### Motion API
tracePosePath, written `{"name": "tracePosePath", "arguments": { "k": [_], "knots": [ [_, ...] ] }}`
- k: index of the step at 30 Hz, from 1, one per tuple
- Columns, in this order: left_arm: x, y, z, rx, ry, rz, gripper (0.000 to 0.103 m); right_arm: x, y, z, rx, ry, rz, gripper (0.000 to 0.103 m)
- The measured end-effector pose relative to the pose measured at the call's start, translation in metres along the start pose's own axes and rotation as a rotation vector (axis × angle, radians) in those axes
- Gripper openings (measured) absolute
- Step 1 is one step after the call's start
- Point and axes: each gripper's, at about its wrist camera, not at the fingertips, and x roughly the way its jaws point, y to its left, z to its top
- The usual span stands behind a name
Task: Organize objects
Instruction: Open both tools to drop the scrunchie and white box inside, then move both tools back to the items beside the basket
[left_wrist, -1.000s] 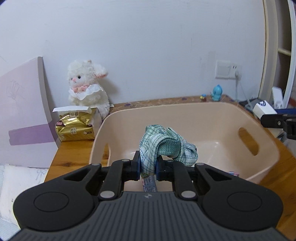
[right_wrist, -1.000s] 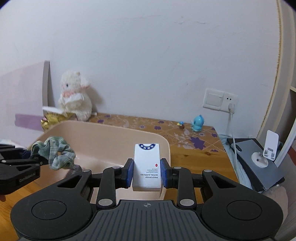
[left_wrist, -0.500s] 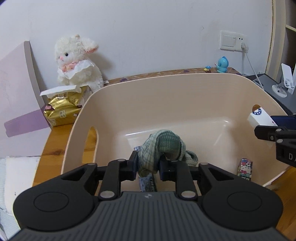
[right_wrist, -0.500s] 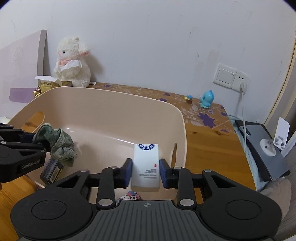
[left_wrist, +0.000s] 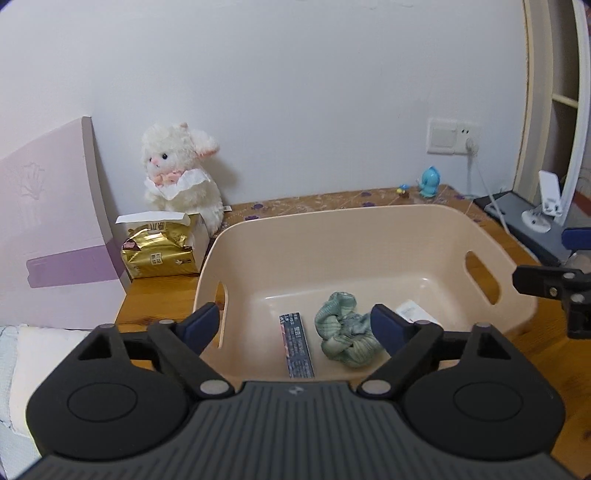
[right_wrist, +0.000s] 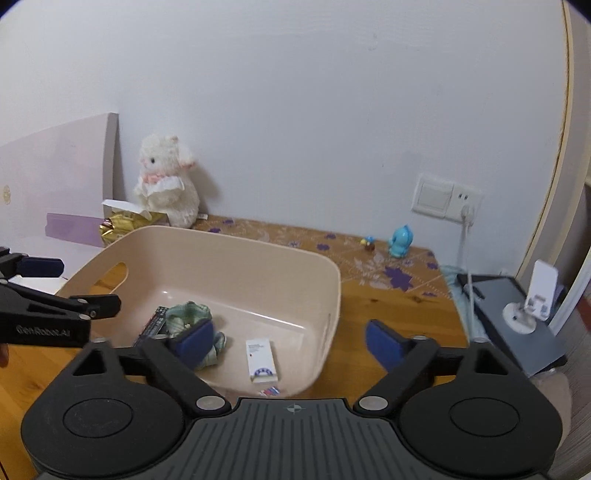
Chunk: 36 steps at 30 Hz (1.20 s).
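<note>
A beige plastic basket (left_wrist: 369, 229) (right_wrist: 229, 247) stands on the wooden table. In it lie a green checked cloth (left_wrist: 345, 338) (right_wrist: 188, 317), a dark flat pack (left_wrist: 298, 345) (right_wrist: 151, 325) and a white box (right_wrist: 261, 360) (left_wrist: 413, 312). A small patterned item (right_wrist: 269, 390) lies at the basket's near wall. My left gripper (left_wrist: 295, 328) is open and empty above the basket's near edge. My right gripper (right_wrist: 291, 341) is open and empty above the basket's near right side.
A white plush lamb (left_wrist: 181, 170) and a gold tissue pack (left_wrist: 159, 247) stand at the back left beside a pink board (left_wrist: 51, 229). A blue figurine (left_wrist: 429, 181) is at the back right. A grey device with a white stand (right_wrist: 517, 314) lies off the table's right edge.
Both grippers opened and pulled back up. The cloth dropped from my left gripper and the white box from my right; both now lie in the basket.
</note>
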Motion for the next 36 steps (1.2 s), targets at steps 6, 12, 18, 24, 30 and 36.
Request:
{"name": "tracePosePath", "arguments": {
  "k": [6,12,18,24,30,36],
  "knots": [
    [-0.034,-0.004,-0.016,0.016,-0.015,-0.002,0.094,-0.031,-0.01,-0.015,-0.056,0.004,-0.012,0.1],
    [-0.045,-0.009,-0.036,0.0,0.031,-0.014,0.094,-0.04,-0.022,-0.042,-0.116,0.052,-0.028,0.101],
    [-0.041,-0.02,-0.063,0.001,0.101,-0.026,0.094,-0.026,-0.036,-0.07,-0.13,0.128,-0.016,0.101],
    [-0.026,-0.032,-0.09,-0.005,0.189,-0.06,0.094,-0.003,-0.041,-0.095,-0.162,0.203,0.001,0.101],
    [-0.007,-0.042,-0.104,-0.022,0.249,-0.093,0.094,0.018,-0.041,-0.113,-0.181,0.251,0.021,0.101],
    [0.014,-0.053,-0.114,-0.023,0.305,-0.113,0.094,0.036,-0.038,-0.126,-0.212,0.238,0.039,0.101]
  ]
}}
